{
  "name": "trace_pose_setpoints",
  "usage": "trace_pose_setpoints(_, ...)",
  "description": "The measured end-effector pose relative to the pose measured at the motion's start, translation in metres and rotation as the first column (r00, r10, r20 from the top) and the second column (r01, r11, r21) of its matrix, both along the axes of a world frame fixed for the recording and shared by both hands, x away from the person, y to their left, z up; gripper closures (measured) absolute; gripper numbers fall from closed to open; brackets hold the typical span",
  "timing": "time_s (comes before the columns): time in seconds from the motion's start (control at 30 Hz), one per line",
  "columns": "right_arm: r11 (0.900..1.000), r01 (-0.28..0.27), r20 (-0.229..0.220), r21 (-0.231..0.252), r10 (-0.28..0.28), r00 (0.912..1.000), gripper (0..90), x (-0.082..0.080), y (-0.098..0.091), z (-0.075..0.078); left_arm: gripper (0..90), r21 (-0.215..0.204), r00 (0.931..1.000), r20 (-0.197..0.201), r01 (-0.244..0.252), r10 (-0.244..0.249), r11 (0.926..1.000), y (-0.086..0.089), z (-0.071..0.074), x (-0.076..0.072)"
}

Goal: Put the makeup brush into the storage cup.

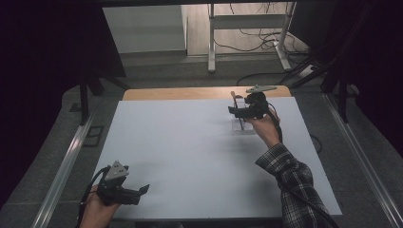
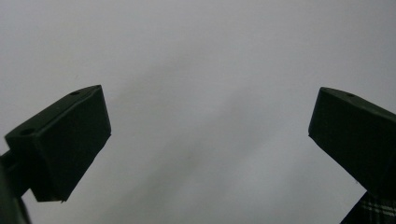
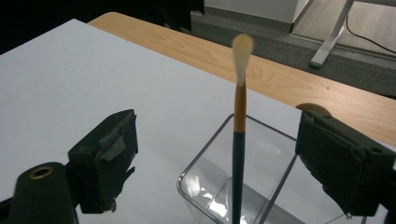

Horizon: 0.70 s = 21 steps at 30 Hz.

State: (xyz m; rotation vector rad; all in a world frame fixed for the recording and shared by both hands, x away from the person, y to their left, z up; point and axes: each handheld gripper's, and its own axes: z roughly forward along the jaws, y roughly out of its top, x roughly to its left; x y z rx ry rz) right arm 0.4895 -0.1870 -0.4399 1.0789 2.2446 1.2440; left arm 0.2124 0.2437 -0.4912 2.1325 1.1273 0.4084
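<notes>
- right gripper (image 3: 215, 163): held at the far right part of the white table (image 1: 190, 152), jaws apart, nothing pressed between the pads
- paintbrush (image 3: 239, 140): stands upright between the open jaws, touching neither; blue handle, orange band, pale bristle tip uppermost
- clear container (image 3: 261, 177): square and transparent, it holds the brush's lower end and rests on the white surface near the wooden edge (image 3: 196, 51)
- left gripper (image 2: 210, 140): at the near left corner of the table, jaws wide apart over bare white surface
- the two grippers lie well apart
</notes>
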Motion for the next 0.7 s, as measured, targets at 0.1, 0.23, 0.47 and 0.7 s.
trace_pose_setpoints(0.1, 0.9999, -0.011, -0.005, -0.001, 0.011, 0.9999, 10.8, -0.001, 0.001, 0.000, 0.0, 0.000, 1.0000, 0.000, 0.000, 0.000, 1.0000, 0.000, 0.000, 0.000)
trace_pose_setpoints(0.23, 0.9998, -0.011, -0.016, -0.018, 0.011, 0.9998, 8.3, -0.004, 0.004, 0.002, 0.0, 0.001, 1.0000, -0.001, 0.001, -0.001, 1.0000, 0.000, 0.000, 0.000)
trace_pose_setpoints(0.47, 0.9996, -0.024, -0.035, -0.015, 0.023, 0.9991, 6.7, -0.011, 0.004, 0.001, 0.0, 0.002, 1.0000, -0.002, 0.001, -0.001, 1.0000, 0.000, 0.000, 0.000)
trace_pose_setpoints(0.7, 0.9988, -0.047, -0.033, -0.013, 0.047, 0.9984, 6.0, -0.019, 0.004, 0.002, 0.0, 0.002, 1.0000, -0.002, 0.001, -0.001, 1.0000, 0.000, 0.000, 0.000)
